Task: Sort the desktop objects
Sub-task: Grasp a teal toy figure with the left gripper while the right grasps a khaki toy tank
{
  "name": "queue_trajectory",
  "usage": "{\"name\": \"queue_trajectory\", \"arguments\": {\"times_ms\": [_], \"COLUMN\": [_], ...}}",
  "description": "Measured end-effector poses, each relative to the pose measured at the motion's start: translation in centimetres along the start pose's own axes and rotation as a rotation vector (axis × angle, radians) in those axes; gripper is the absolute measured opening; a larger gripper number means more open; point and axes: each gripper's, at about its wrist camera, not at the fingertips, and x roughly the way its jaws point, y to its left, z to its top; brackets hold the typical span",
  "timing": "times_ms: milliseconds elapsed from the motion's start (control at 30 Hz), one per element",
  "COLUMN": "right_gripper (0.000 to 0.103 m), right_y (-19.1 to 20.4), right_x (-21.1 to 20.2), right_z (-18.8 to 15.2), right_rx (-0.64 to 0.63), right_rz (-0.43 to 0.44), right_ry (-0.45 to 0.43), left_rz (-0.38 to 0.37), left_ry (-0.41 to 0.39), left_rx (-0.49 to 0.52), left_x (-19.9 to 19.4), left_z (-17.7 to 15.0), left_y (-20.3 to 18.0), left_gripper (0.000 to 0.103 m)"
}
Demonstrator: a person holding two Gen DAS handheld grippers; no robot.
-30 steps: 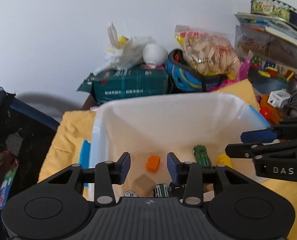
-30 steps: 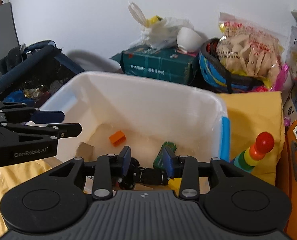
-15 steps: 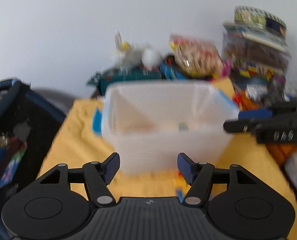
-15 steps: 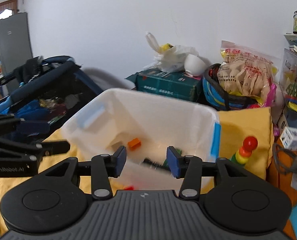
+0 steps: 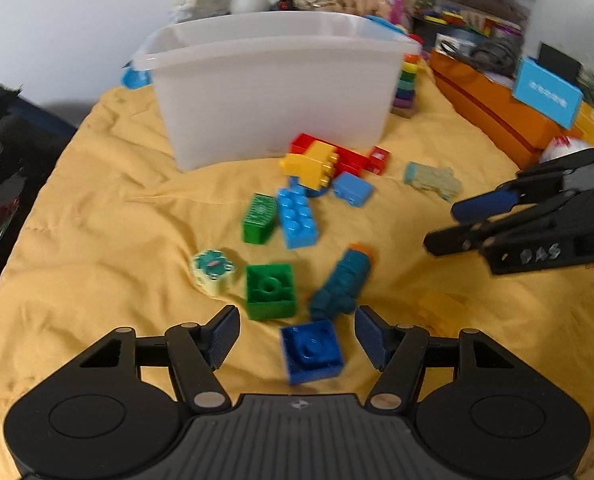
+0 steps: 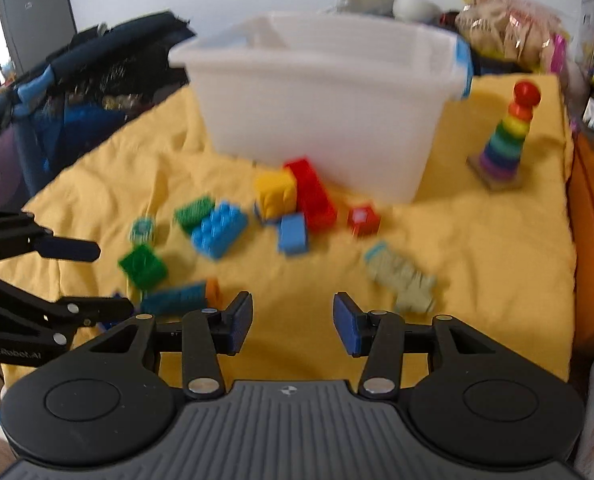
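A white plastic bin [image 5: 273,92] stands on the yellow cloth [image 5: 97,208]; it also shows in the right wrist view [image 6: 321,100]. Several toy bricks lie in front of it: red [image 5: 337,156], yellow [image 5: 311,164], light blue [image 5: 297,218], green [image 5: 269,290], a dark blue one [image 5: 311,350] and a teal dart [image 5: 345,280]. My left gripper [image 5: 295,338] is open, with the dark blue brick between its fingers. My right gripper [image 6: 293,322] is open and empty above bare cloth, near a pale block [image 6: 403,276].
A rainbow ring stacker [image 6: 505,136] stands right of the bin. An orange box [image 5: 493,116] and cluttered shelves are at the right. A dark stroller [image 6: 57,92] is at the left. Bags and a green box sit behind the bin by the wall.
Both grippers have pulled back from over the bin and come down towards the cloth. Both have opened wider. The loose bricks in front of the bin have come into view.
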Motion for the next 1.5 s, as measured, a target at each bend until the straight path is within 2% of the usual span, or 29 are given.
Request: {"name": "queue_trajectory", "arguments": {"times_ms": [167,233,367,433,533,600,633,800,967,1033,1133,1233,1300,1367,1500], "right_gripper": [0.049,0.049,0.049,0.049,0.049,0.049,0.049,0.049,0.049,0.049,0.049,0.048,0.042,0.029,0.028], "right_y": [0.2,0.1,-0.4,-0.4,-0.5,-0.6,-0.8,-2.2,-4.2,-4.7,-4.7,-4.2,-4.4,-4.8,-5.2], "right_x": [0.8,0.9,0.5,0.4,0.3,0.2,0.2,0.1,0.6,1.5,3.2,4.6,4.8,4.4,2.6], "right_z": [-2.5,-3.3,-4.1,-4.2,-4.1,-3.9,-3.7,-2.6,-0.6,0.2,1.1,1.4,1.5,1.6,1.3], "right_rx": [0.011,0.024,0.050,0.049,0.051,0.051,0.047,0.038,-0.039,-0.107,-0.174,-0.237,-0.209,-0.163,-0.051], "right_rz": [0.000,-0.007,-0.001,-0.003,-0.004,-0.010,-0.014,-0.059,-0.140,-0.146,-0.090,-0.122,-0.121,-0.129,-0.071], "right_ry": [0.052,0.060,0.058,0.057,0.058,0.053,0.047,0.014,-0.037,-0.023,0.032,0.065,0.065,0.067,0.083], "left_rz": [-0.032,-0.030,-0.052,-0.057,-0.073,-0.088,-0.102,-0.133,-0.141,-0.145,-0.151,-0.147,-0.145,-0.146,-0.154], "left_ry": [-0.061,-0.031,0.028,0.039,0.068,0.091,0.108,0.127,0.138,0.139,0.150,0.153,0.145,0.143,0.141], "left_rx": [0.133,0.164,0.202,0.217,0.170,0.115,0.081,-0.020,-0.084,-0.090,-0.095,-0.084,-0.079,-0.063,-0.023], "left_x": [-0.1,0.9,2.9,3.6,4.5,4.5,4.4,3.7,3.1,3.0,3.1,3.3,3.3,3.4,2.9], "left_z": [0.9,1.3,1.7,1.9,2.3,2.6,2.7,2.6,2.1,2.1,2.0,1.8,1.8,1.7,1.7], "left_y": [-2.7,-3.4,-4.2,-4.4,-3.7,-3.0,-2.6,-1.5,-0.7,-0.6,-0.6,-0.8,-0.8,-0.9,-1.3], "left_gripper": [0.067,0.064,0.054,0.053,0.044,0.030,0.028,0.028,0.028,0.028,0.028,0.028,0.030,0.030,0.027]}}
